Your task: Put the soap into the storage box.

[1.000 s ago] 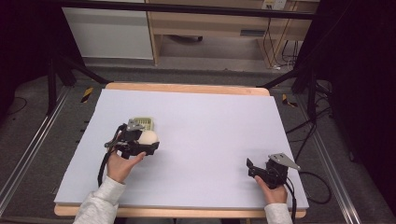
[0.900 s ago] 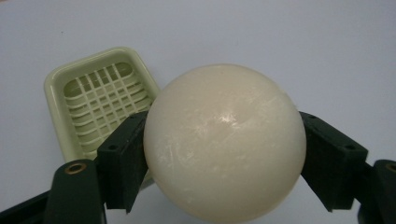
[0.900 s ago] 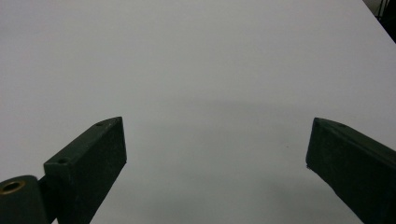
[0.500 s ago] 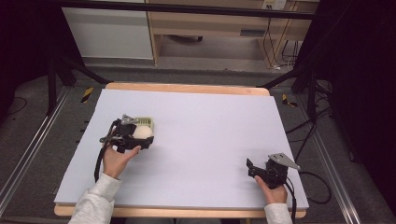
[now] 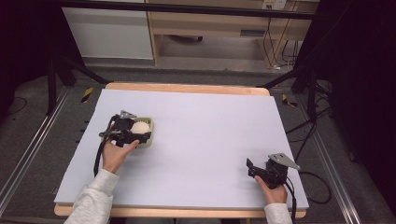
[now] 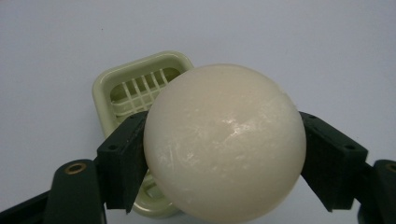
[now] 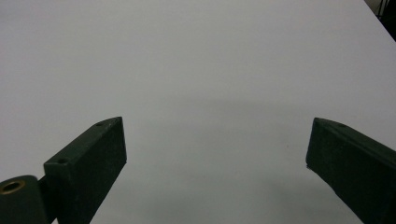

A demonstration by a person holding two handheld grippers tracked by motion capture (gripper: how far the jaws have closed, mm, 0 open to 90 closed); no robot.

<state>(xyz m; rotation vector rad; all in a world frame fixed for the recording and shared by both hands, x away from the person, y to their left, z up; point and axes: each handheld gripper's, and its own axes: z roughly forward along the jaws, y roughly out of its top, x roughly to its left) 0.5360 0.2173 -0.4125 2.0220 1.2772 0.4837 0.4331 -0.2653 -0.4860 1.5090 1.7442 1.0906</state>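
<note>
A cream-white ball (image 6: 225,142) is clamped between the two black jaws of my left gripper (image 5: 140,132), which is shut on it. In the high view the ball (image 5: 139,127) hangs right over a pale green slatted dish (image 5: 148,142) on the left part of the table. The left gripper view looks past the ball at the dish (image 6: 135,88) lying just beyond and below it. My right gripper (image 5: 252,168) rests near the table's front right, its jaws wide apart with only bare tabletop between them (image 7: 215,163).
The table has a pale lilac sheet (image 5: 210,126) on a wooden board (image 5: 187,87). Black frame legs and cables stand off both sides. A wooden cabinet (image 5: 219,28) is beyond the far edge.
My left gripper has carried the ball forward and a little left, from beside the dish to over it. The right gripper has stayed where it was.
</note>
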